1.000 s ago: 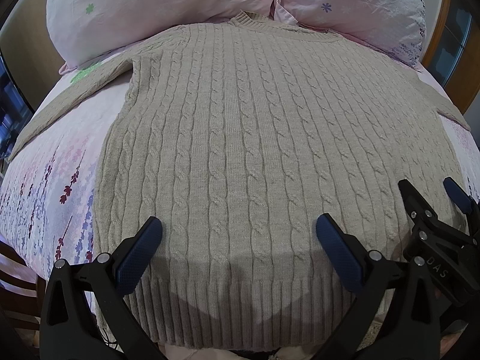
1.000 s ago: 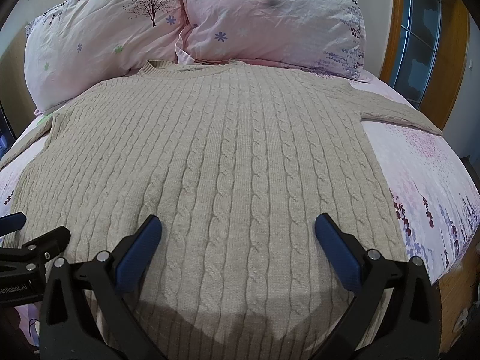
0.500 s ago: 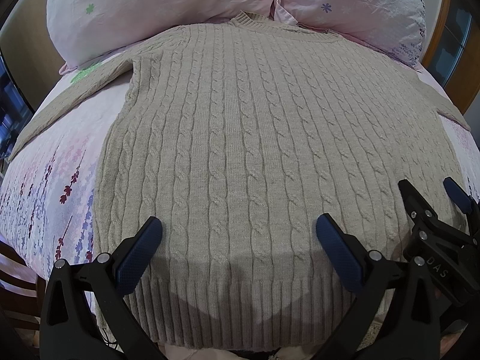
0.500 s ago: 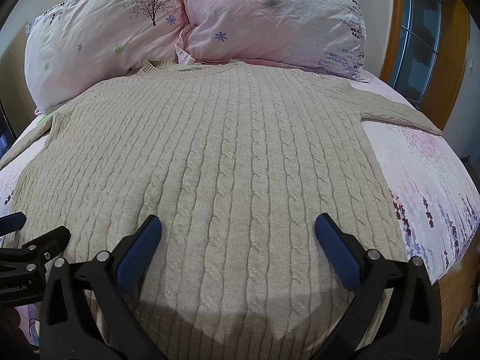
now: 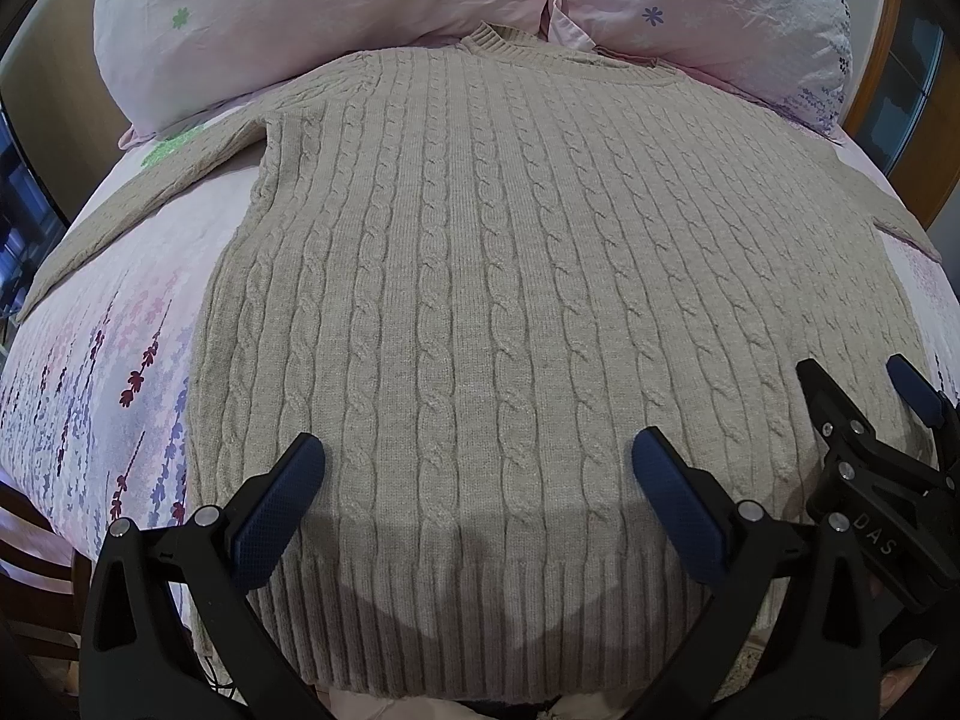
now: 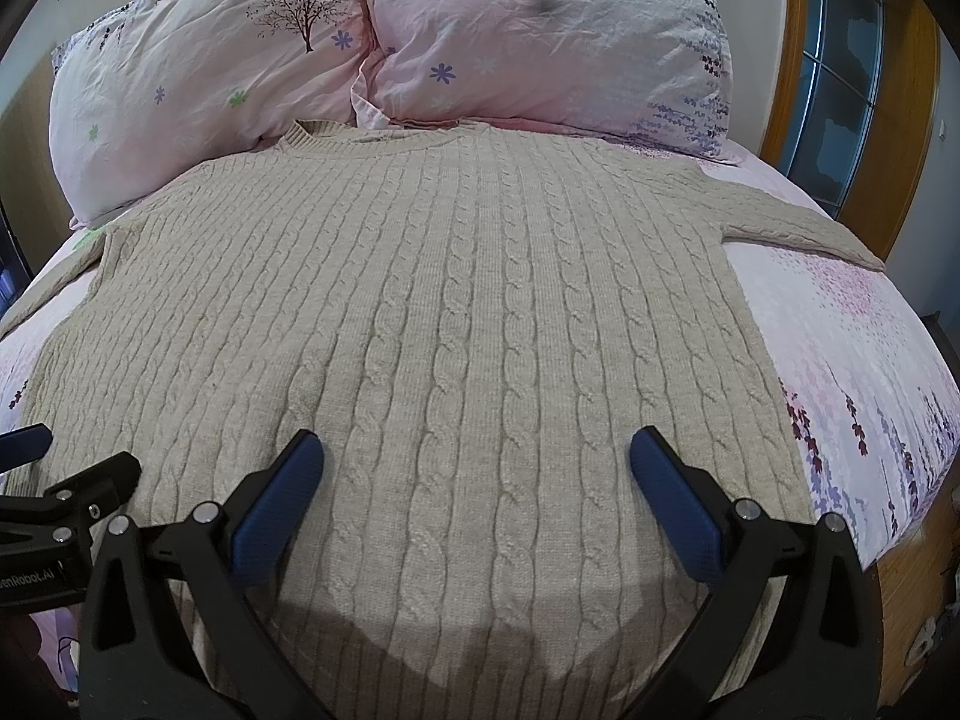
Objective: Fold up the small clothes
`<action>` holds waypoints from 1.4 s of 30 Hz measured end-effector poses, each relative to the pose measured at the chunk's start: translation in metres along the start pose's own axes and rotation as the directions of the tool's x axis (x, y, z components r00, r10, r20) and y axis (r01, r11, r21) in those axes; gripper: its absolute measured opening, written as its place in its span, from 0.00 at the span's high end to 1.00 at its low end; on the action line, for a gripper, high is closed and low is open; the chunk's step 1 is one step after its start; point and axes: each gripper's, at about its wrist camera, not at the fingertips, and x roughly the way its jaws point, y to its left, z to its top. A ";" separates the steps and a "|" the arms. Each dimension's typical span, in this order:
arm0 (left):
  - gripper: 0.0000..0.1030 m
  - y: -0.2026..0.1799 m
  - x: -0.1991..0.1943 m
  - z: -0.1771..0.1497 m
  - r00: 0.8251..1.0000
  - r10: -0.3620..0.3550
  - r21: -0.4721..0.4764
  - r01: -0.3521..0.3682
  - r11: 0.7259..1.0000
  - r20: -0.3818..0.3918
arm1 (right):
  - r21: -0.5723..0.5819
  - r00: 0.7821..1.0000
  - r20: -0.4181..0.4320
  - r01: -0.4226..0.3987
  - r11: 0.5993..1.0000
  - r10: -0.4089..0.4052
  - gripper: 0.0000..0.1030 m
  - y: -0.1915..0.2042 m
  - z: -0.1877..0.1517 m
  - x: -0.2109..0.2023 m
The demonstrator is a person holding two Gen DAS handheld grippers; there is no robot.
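A beige cable-knit sweater [image 5: 510, 276] lies flat on the bed, collar toward the pillows, sleeves spread out left and right; it also shows in the right wrist view [image 6: 456, 324]. My left gripper [image 5: 477, 468] is open and empty, hovering over the hem at the sweater's left half. My right gripper [image 6: 477, 468] is open and empty over the lower right half. The right gripper also shows at the right edge of the left wrist view [image 5: 864, 402], and the left gripper at the left edge of the right wrist view [image 6: 54, 468].
Two pink floral pillows [image 6: 228, 60] [image 6: 558, 42] lean at the head of the bed. The pink flower-print sheet [image 5: 102, 360] surrounds the sweater. A wooden-framed door or window [image 6: 852, 78] stands at the right. The bed's near edge lies just below the hem.
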 end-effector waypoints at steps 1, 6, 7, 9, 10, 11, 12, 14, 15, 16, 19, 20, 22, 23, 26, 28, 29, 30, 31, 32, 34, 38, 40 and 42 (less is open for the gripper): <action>0.01 0.000 0.000 0.000 1.000 0.000 0.000 0.000 1.000 0.000 | 0.000 1.000 0.000 0.000 1.000 0.000 0.02 0.000 0.000 0.000; 0.01 0.000 0.000 0.000 1.000 0.000 0.000 0.000 1.000 0.000 | 0.000 1.000 0.000 0.000 1.000 0.000 0.02 0.000 0.000 0.000; 0.01 0.000 0.000 0.000 1.000 0.000 0.000 0.000 1.000 0.001 | 0.000 1.000 0.000 0.000 1.000 0.000 0.02 0.000 0.000 0.000; 0.01 0.000 0.000 0.000 1.000 0.000 0.000 0.000 1.000 0.001 | 0.000 1.000 0.000 0.000 1.000 0.000 0.02 0.000 -0.001 0.000; 0.01 0.000 0.000 0.000 1.000 0.000 0.000 0.000 1.000 0.001 | 0.000 1.000 0.000 0.000 1.000 0.000 0.02 0.000 -0.001 0.000; 0.01 0.000 0.000 0.000 1.000 0.000 0.000 0.000 1.000 0.000 | 0.000 1.000 0.000 0.000 1.000 0.000 0.02 0.000 -0.001 -0.001; 0.01 0.000 0.000 0.000 1.000 0.000 0.000 0.000 1.000 0.001 | 0.000 1.000 0.000 0.000 1.000 0.000 0.02 0.000 -0.001 -0.001; 0.01 0.000 0.000 0.000 1.000 0.000 0.000 0.000 1.000 0.000 | 0.000 1.000 0.000 0.000 1.000 0.000 0.02 0.000 -0.001 -0.001; 0.01 0.000 0.000 0.000 1.000 0.000 0.000 0.000 1.000 0.001 | 0.000 1.000 0.000 0.000 1.000 0.000 0.02 0.000 -0.001 -0.001; 0.01 0.000 0.000 0.000 1.000 0.000 0.000 0.000 1.000 0.001 | 0.000 1.000 0.000 0.000 1.000 0.000 0.02 -0.001 -0.001 -0.001; 0.01 0.000 0.000 0.000 1.000 0.000 0.000 0.000 1.000 0.001 | 0.000 1.000 0.000 0.000 1.000 0.000 0.02 -0.001 -0.001 -0.001; 0.01 0.000 0.000 0.000 1.000 0.000 0.000 0.000 1.000 0.001 | 0.001 1.000 0.000 0.000 1.000 0.000 0.02 0.000 -0.001 -0.001; 0.01 0.000 0.000 0.000 1.000 0.000 0.001 0.000 1.000 0.001 | 0.001 1.000 -0.002 0.000 1.000 0.000 0.02 -0.001 -0.001 0.000; 0.01 0.000 0.000 0.000 1.000 0.000 0.001 0.000 1.000 0.000 | 0.001 1.000 -0.005 0.000 1.000 0.000 0.02 -0.001 -0.001 0.001; 0.01 0.000 0.001 0.001 1.000 -0.002 0.005 0.002 1.000 -0.013 | -0.009 1.000 -0.022 -0.003 1.000 0.002 0.02 0.001 0.002 0.001; 0.01 0.000 -0.003 0.004 1.000 -0.006 0.013 0.006 1.000 -0.030 | -0.024 1.000 -0.029 -0.012 1.000 0.011 0.02 -0.001 0.004 0.004; 0.01 0.001 0.000 0.005 0.999 -0.006 0.015 0.007 1.000 -0.033 | -0.048 0.999 -0.035 -0.035 0.998 0.033 0.02 -0.001 0.006 0.005; 0.01 0.000 0.001 0.007 0.999 -0.009 0.022 0.010 1.000 -0.038 | -0.062 0.998 -0.043 -0.055 0.997 0.053 0.02 -0.002 0.008 0.005; 0.01 0.000 0.003 0.010 0.999 -0.013 0.030 0.014 0.999 -0.043 | -0.076 0.994 -0.054 -0.099 0.992 0.095 0.02 -0.006 0.011 0.004; 0.01 -0.001 0.004 0.013 0.999 -0.018 0.040 0.020 0.999 -0.044 | -0.058 0.983 -0.047 -0.178 0.982 0.176 0.02 -0.020 0.019 -0.002; 0.01 0.000 0.005 0.014 0.998 -0.031 0.062 0.034 0.997 -0.050 | 0.011 0.958 0.021 -0.288 0.958 0.287 0.02 -0.054 0.035 -0.017; 0.01 0.007 0.003 0.018 0.994 -0.098 0.093 0.101 0.990 -0.046 | 0.242 0.951 0.233 -0.259 0.935 0.203 0.02 -0.173 0.085 -0.033; 0.01 0.022 -0.006 0.026 0.983 -0.173 0.056 0.170 0.984 0.053 | 0.399 0.975 0.218 -0.125 0.908 0.038 0.02 -0.246 0.107 -0.015; 0.01 0.037 -0.017 0.031 0.964 -0.202 0.027 0.201 0.979 0.173 | 0.511 0.984 0.171 -0.046 0.858 -0.049 0.19 -0.297 0.116 0.003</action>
